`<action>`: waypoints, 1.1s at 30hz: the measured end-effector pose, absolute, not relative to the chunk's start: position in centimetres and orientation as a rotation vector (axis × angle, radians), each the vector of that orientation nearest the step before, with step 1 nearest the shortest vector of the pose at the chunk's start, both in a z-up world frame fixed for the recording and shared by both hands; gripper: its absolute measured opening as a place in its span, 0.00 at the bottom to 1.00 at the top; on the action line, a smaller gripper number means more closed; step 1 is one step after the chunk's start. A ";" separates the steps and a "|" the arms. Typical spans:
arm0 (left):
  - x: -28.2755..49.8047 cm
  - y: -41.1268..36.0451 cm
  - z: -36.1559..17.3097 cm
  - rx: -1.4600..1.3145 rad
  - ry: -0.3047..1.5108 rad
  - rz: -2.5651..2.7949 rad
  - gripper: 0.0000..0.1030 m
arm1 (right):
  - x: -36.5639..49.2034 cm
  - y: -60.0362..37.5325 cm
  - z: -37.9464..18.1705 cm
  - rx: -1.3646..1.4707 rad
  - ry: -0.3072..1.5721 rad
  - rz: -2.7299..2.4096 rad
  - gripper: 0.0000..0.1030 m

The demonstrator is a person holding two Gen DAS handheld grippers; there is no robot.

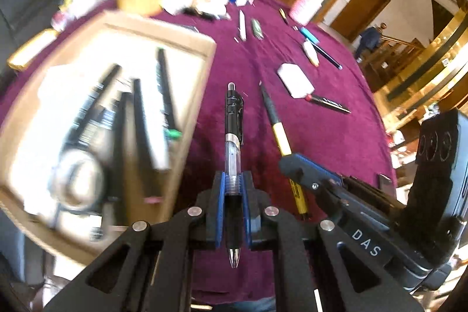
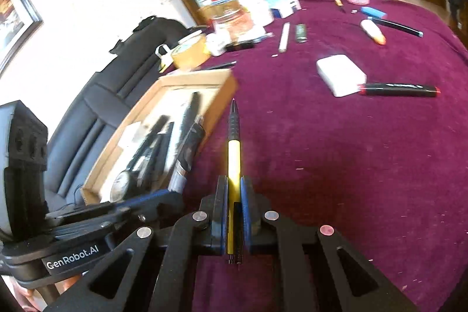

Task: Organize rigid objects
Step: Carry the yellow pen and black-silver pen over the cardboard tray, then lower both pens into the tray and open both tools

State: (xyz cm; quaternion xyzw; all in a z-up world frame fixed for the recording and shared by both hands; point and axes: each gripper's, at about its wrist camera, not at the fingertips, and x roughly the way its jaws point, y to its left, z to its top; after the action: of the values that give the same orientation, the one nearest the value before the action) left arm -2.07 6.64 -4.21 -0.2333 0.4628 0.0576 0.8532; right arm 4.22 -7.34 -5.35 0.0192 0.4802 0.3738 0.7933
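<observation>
Gripping a clear pen (image 1: 233, 165), left hand-held gripper (image 1: 233, 186), right hand-held gripper (image 2: 234, 189) clamping yellow pen (image 2: 234, 157), cardboard tray (image 1: 201, 95) alongside

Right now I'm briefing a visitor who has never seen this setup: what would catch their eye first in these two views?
Each gripper holds a pen over the purple tablecloth: the left gripper is shut on a black clear-barrelled pen, the right gripper on a yellow-and-black pen. To the left sits a cardboard tray already holding dark pens, while a white box and other pens lie farther back.
</observation>
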 end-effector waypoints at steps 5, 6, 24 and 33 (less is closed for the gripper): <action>-3.3 8.4 -3.6 -0.479 0.962 0.178 0.10 | 2.9 -4.4 -4.7 -0.007 1.025 0.852 0.09; -3.5 8.7 -3.6 -0.473 0.957 0.188 0.10 | 2.6 -3.8 -4.5 -0.013 1.024 0.858 0.09; -6.7 15.3 -3.0 -0.551 0.913 0.227 0.10 | 0.9 2.1 -3.8 -0.068 1.029 0.905 0.09; -7.3 20.2 -4.9 -0.626 0.938 0.250 0.10 | 1.2 4.8 -5.8 -0.067 1.084 0.909 0.09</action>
State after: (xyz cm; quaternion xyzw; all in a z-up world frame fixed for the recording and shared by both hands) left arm -7.30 20.22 -4.88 -0.2958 0.4434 0.1182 0.8378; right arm 1.17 4.82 -5.82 -0.0310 0.4976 0.4173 0.7598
